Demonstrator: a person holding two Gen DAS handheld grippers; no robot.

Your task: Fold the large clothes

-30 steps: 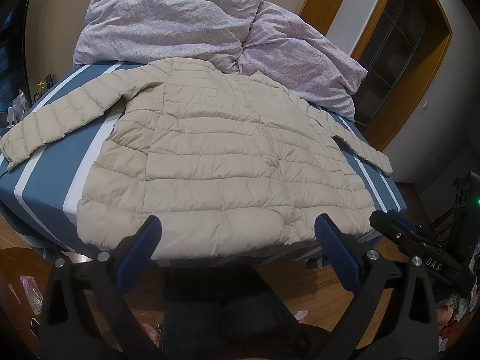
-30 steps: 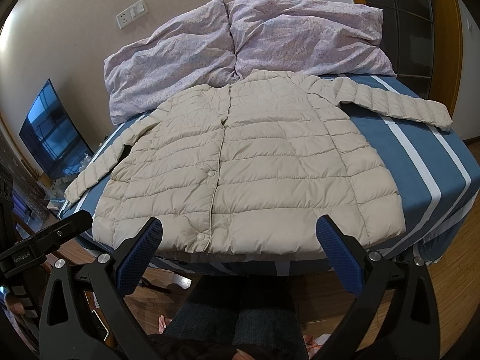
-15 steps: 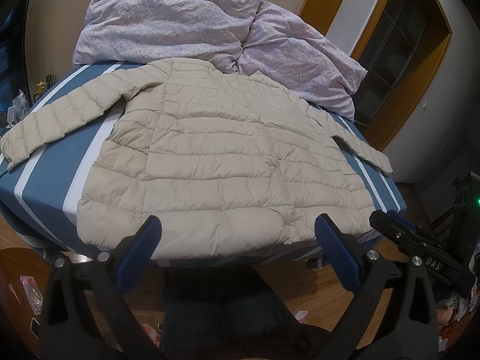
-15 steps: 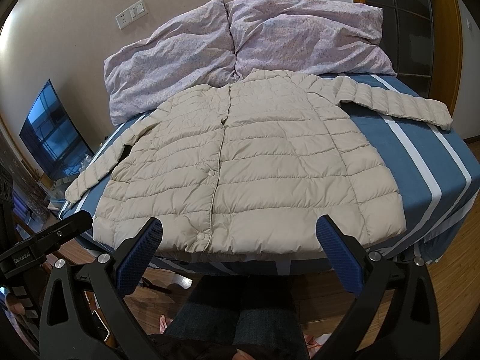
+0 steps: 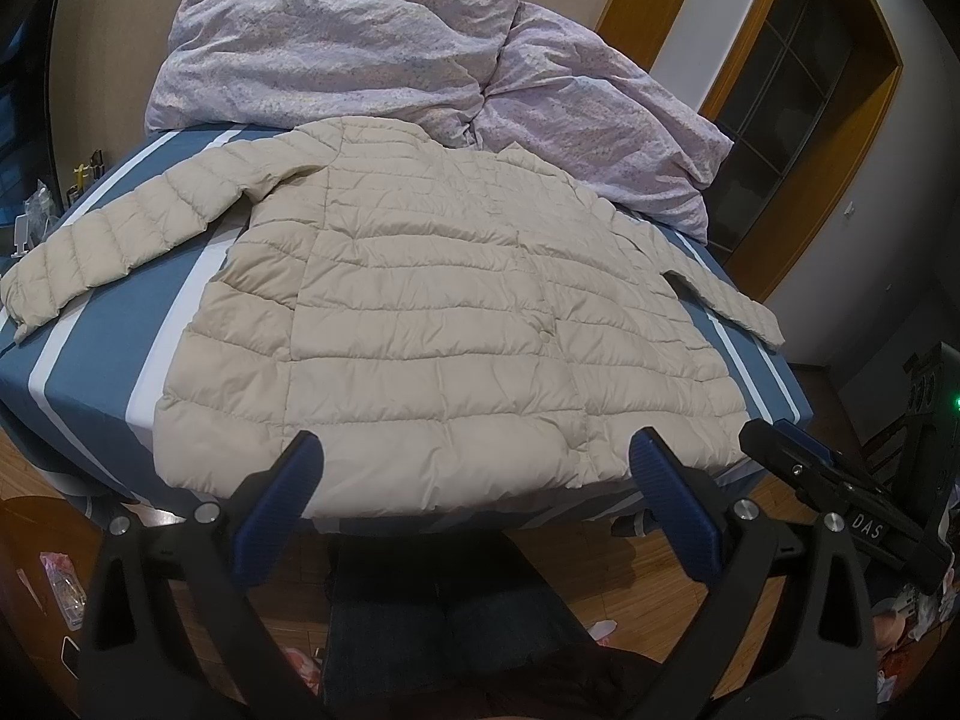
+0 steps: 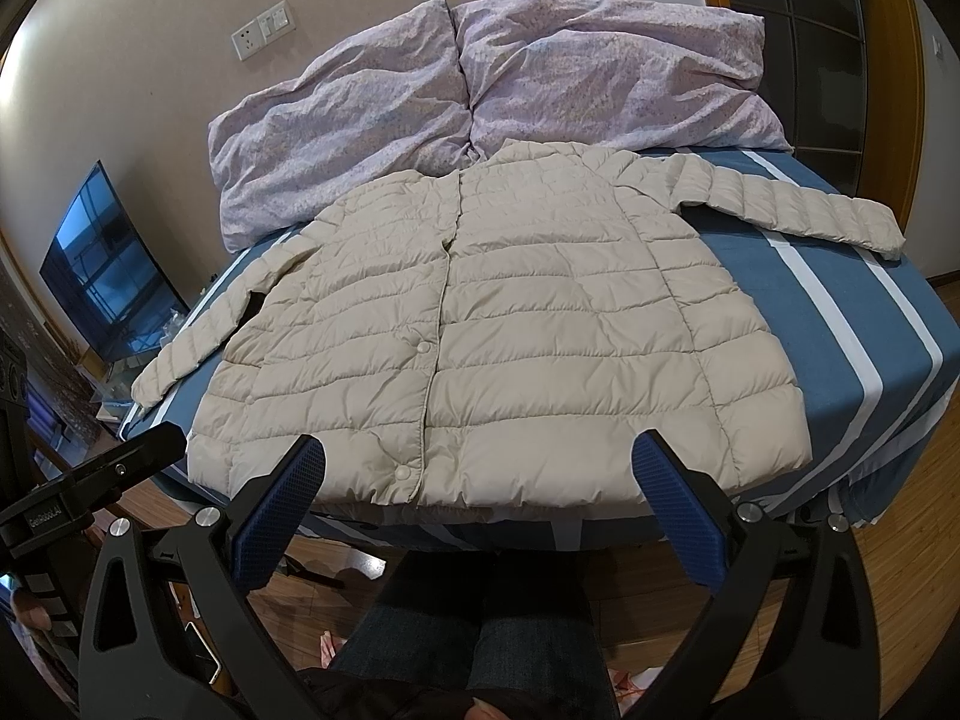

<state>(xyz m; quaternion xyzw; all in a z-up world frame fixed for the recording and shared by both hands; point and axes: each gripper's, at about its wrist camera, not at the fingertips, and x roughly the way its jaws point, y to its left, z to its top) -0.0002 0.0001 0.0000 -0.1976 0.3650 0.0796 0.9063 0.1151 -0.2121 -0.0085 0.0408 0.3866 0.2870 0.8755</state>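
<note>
Behind the bed rises a beige wall with a white socket plate, and wooden door frames stand at the right side. On the bed lies a blue sheet with white stripes. At the head end two lilac pillows lean one beside the other, touching at their inner edges.

The beige puffer jacket is spread flat on the sheet, front side up and buttoned closed, its collar touching the pillows and its hem reaching the foot edge of the bed. Both sleeves are stretched outward; one cuff lies near the side edge of the mattress. In the left wrist view the jacket fills the middle of the bed.

The left gripper hangs in front of the hem with its blue fingers spread wide and nothing between them. The right gripper is also spread wide and empty, just before the hem; its body appears also at the right border of the left view. Neither one touches the cloth.

Below, the legs of a person in dark trousers stand on a wooden floor. A dark screen stands beside the bed. No box or basket can be made out.
</note>
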